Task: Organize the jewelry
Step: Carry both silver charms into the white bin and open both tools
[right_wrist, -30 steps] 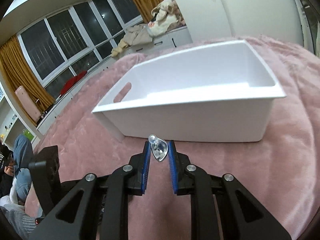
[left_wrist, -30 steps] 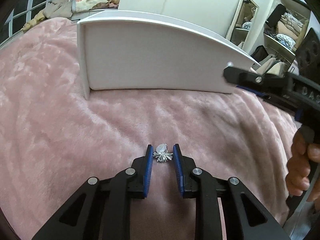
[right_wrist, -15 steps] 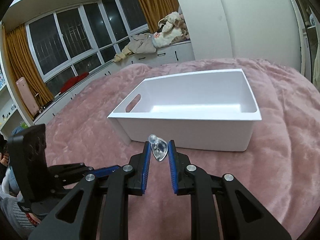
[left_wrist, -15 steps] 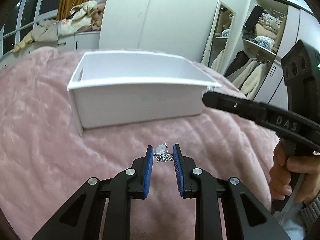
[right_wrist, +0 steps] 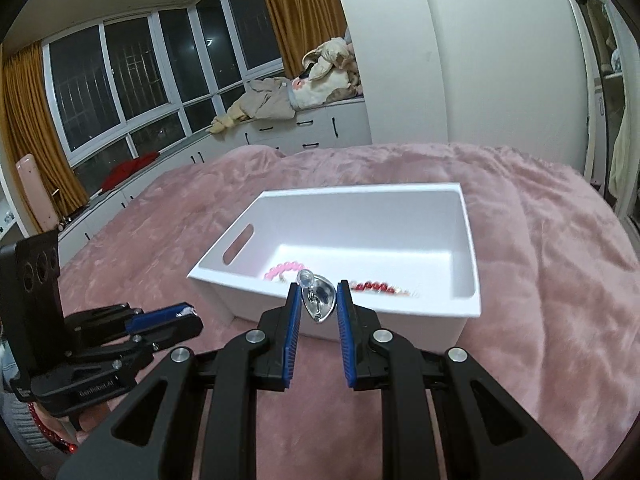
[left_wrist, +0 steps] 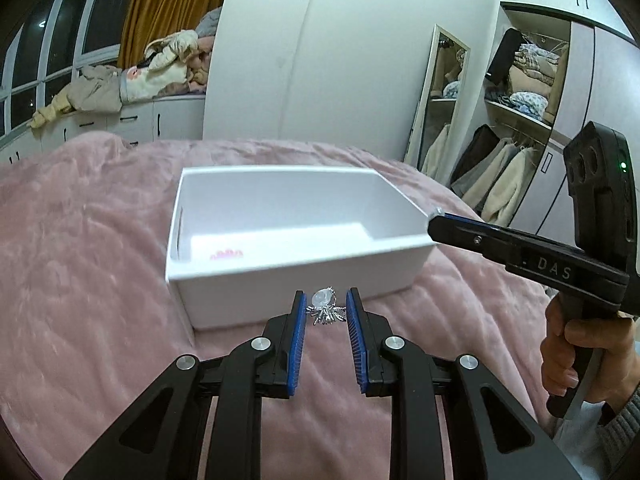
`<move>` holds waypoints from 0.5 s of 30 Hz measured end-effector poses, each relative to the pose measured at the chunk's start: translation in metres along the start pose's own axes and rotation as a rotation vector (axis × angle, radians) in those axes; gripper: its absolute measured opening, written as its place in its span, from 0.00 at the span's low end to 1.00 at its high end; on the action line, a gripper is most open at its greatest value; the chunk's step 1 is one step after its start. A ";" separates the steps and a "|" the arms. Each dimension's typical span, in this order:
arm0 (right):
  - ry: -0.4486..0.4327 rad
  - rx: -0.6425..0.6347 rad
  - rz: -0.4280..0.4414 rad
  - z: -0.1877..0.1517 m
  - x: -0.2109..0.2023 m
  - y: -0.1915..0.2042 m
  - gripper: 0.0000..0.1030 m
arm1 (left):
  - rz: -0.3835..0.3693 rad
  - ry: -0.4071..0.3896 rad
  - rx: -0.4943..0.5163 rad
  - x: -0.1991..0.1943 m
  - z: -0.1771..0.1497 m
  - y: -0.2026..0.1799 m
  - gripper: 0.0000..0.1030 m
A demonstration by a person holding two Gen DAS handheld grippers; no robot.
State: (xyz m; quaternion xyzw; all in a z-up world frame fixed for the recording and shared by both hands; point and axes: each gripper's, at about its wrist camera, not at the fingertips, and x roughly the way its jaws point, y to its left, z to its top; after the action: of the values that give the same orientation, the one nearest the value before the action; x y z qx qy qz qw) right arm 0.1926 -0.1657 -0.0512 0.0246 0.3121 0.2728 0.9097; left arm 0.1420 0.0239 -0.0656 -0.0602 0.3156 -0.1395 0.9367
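Observation:
A white bin (left_wrist: 304, 276) stands on the pink blanket; it also shows in the right wrist view (right_wrist: 468, 240). Inside it lie a pink bead bracelet (right_wrist: 282, 269) and a red bead bracelet (right_wrist: 374, 287). My left gripper (left_wrist: 326, 308) is shut on a silver spiky brooch (left_wrist: 325, 312), raised in front of the bin's near wall. My right gripper (right_wrist: 318, 300) is shut on a silver teardrop pendant (right_wrist: 319, 304), held above the bin's near rim. The right gripper also shows at the right of the left wrist view (left_wrist: 438, 216), at the bin's corner.
The pink blanket (right_wrist: 540, 280) covers the bed all around the bin. A white wardrobe and mirror (left_wrist: 444, 92) stand behind. Clothes are piled on a window ledge (right_wrist: 288, 96). The left gripper shows at the lower left of the right wrist view (right_wrist: 176, 316).
Both grippers have risen with their pieces, so the bin's inside and the bracelets in it now show. The right gripper has moved to the bin's rim.

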 end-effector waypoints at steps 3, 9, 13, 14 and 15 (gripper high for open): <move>-0.011 -0.007 -0.014 0.010 0.002 -0.003 0.18 | 0.015 -0.020 0.026 0.003 0.014 0.000 0.24; -0.034 0.009 -0.037 0.032 0.012 -0.013 0.18 | 0.028 -0.046 0.037 0.015 0.047 0.006 0.24; -0.040 0.010 -0.057 0.047 0.019 -0.020 0.18 | 0.042 -0.056 0.046 0.027 0.067 0.007 0.24; -0.039 0.009 -0.063 0.051 0.021 -0.023 0.18 | 0.046 -0.058 0.046 0.031 0.072 0.008 0.24; -0.037 0.012 -0.072 0.055 0.025 -0.026 0.18 | 0.050 -0.058 0.045 0.034 0.076 0.009 0.24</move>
State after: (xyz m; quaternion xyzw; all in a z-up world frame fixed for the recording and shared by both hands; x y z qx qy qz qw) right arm 0.2534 -0.1686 -0.0263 0.0237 0.2976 0.2377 0.9243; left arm 0.2160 0.0246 -0.0264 -0.0350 0.2865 -0.1213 0.9497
